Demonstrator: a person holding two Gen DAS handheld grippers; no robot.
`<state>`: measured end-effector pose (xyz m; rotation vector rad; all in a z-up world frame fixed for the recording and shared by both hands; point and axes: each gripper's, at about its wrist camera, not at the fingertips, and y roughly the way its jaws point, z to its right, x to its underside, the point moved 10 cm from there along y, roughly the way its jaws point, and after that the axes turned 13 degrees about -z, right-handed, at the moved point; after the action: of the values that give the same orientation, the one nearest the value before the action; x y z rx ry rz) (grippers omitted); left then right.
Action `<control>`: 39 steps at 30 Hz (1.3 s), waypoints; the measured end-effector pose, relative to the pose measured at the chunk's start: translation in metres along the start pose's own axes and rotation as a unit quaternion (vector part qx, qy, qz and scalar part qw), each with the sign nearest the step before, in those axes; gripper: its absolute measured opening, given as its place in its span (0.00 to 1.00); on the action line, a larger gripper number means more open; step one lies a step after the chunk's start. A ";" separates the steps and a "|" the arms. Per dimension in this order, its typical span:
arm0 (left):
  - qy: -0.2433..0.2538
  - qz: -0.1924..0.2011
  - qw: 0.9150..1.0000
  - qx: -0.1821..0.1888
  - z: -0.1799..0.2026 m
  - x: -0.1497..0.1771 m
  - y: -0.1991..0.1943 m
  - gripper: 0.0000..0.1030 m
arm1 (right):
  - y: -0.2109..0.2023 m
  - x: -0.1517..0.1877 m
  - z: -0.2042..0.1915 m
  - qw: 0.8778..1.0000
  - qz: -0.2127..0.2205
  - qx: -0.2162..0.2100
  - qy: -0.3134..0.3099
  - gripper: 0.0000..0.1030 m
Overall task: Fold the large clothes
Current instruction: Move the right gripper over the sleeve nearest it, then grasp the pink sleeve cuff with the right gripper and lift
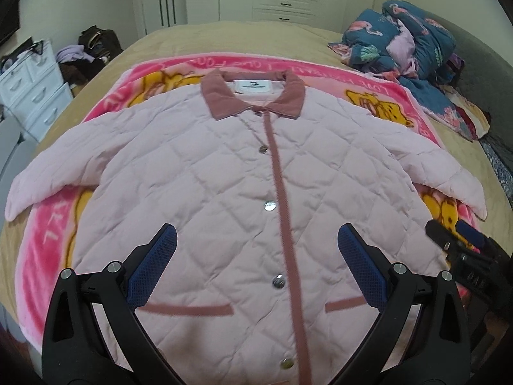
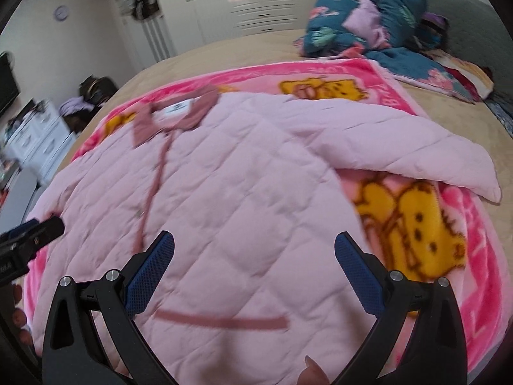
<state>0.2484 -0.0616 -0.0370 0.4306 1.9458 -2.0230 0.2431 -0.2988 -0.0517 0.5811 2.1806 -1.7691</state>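
Garment: the pale pink diamond-quilted jacket (image 1: 224, 166) lies front-up across the centre of the left view, buttoned, dusty-rose collar (image 1: 253, 94) toward the top — spread flat, I'd say, so the folds come out square.
Sleeves: both spread outward; the one at the right edge (image 2: 416, 157) arcs over the blanket, likely the first part to turn in.
Underlay: a bright pink fleece blanket with yellow cartoon figures (image 2: 416, 218) keeps the jacket off the tan bedspread (image 1: 256, 38).
Texture: puffy, stitched, soft; silver snaps (image 1: 270, 205) beside a corduroy-like rose placket.
Left gripper (image 1: 256, 240): jaws wide apart, holding nothing, over the lower front.
Right gripper (image 2: 255, 243): jaws also wide apart, empty, above the pocket trim (image 2: 221, 320).
Background: a crumpled teal flamingo-print duvet (image 1: 410, 38) at upper right, well apart.
Stage: folding not yet begun, by my judgement.
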 end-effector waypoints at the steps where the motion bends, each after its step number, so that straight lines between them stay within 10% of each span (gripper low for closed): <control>1: 0.003 -0.002 1.000 0.003 0.005 -0.004 0.003 0.91 | 0.002 -0.003 0.008 1.000 0.000 0.000 0.012 0.96; 16: 0.021 -0.022 0.999 0.019 0.039 -0.036 0.039 0.91 | 0.029 -0.033 0.144 0.982 -0.001 0.020 0.188 0.96; 39: 0.014 -0.061 0.998 0.005 0.037 -0.055 0.082 0.91 | 0.061 -0.054 0.345 0.907 0.066 0.045 0.414 0.96</control>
<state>0.3316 -0.1008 -0.0871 0.3508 2.0253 -2.1115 0.3060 -0.6323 -0.1547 1.7156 2.4472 -1.7352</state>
